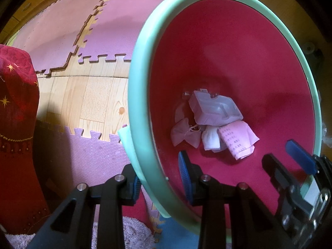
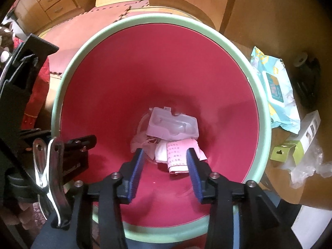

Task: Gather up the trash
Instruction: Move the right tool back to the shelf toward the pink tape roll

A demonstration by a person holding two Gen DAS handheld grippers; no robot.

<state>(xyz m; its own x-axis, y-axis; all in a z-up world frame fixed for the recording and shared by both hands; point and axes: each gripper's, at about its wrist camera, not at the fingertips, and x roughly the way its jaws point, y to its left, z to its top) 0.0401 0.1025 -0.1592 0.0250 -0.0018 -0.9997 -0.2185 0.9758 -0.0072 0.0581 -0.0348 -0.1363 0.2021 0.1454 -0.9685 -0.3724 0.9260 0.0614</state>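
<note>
Left gripper (image 1: 159, 183) pointing straight down, blue-padded black fingers (image 1: 185, 178) clamped on the mint-green rim of the red bin (image 1: 141, 112). Right gripper (image 2: 165, 170) at 3 o'clock, tilted steeply down, fingers (image 2: 136, 170) parted, nothing between.

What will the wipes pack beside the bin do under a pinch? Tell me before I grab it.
The wipes pack looks like a soft, crinkled film pouch, so it will probably sag rather than stay stiff. Its glossy wrapper may slip. The flat rigid lid panel on top probably offers the right hand-held gripper firmer purchase. It lies flat, so rolling seems unlikely.
</note>
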